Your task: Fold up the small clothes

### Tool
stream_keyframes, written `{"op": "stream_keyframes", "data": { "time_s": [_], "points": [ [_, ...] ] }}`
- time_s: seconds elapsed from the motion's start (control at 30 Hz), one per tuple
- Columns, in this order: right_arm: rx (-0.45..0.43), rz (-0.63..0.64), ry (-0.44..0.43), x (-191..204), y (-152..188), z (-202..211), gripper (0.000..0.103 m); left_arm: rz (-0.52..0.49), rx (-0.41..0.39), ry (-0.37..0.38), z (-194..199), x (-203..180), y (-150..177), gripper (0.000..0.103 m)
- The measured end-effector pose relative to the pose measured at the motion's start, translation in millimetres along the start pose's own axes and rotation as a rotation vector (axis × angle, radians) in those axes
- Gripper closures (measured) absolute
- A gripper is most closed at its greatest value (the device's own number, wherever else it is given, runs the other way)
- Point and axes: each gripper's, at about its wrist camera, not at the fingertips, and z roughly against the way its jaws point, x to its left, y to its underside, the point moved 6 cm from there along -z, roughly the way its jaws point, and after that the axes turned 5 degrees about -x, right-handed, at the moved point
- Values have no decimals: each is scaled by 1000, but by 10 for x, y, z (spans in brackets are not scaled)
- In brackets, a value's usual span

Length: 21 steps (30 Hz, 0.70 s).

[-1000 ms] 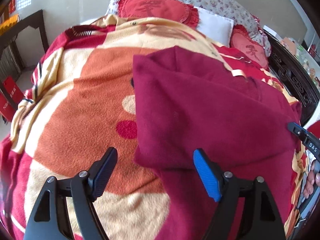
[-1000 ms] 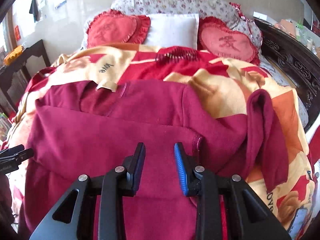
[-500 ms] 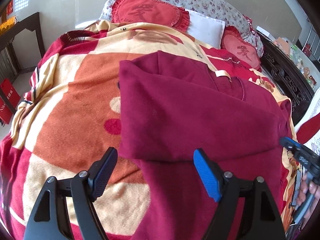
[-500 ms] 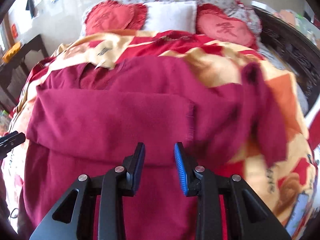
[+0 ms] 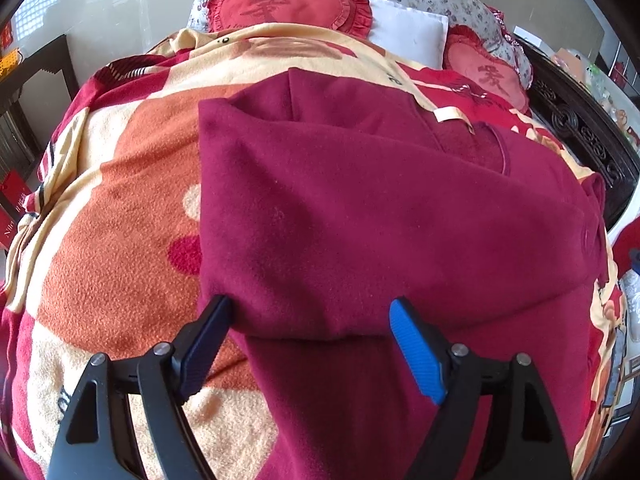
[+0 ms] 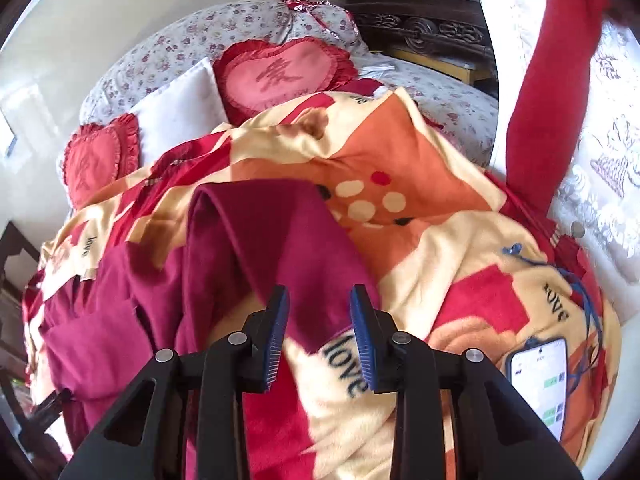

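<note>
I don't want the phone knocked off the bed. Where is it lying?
In the right wrist view, the phone lies screen-up on the blanket at lower right, beside a blue cord, right of the right gripper.

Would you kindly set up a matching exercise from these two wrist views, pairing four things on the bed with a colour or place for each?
Things:
1. sweater
2. phone
3. square pillow
4. left tool

Descriptions:
A. plain white, between two red heart-shaped cushions
B. dark maroon, lying on the patterned blanket
C. screen lit, at the right edge of the right wrist view
D. fingers spread wide at the garment's near folded edge

Pairs: 1-B, 2-C, 3-A, 4-D
</note>
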Motion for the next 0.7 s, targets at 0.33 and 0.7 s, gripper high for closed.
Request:
{"op": "stream_keyframes", "data": {
  "time_s": [0.33, 0.7],
  "points": [
    [146, -262, -193, 67, 541, -437, 87, 45, -26, 27, 207, 100, -52, 18],
    [60, -683, -228, -206, 720, -512, 81, 6, -34, 50, 321, -47, -12, 18]
  ]
}}
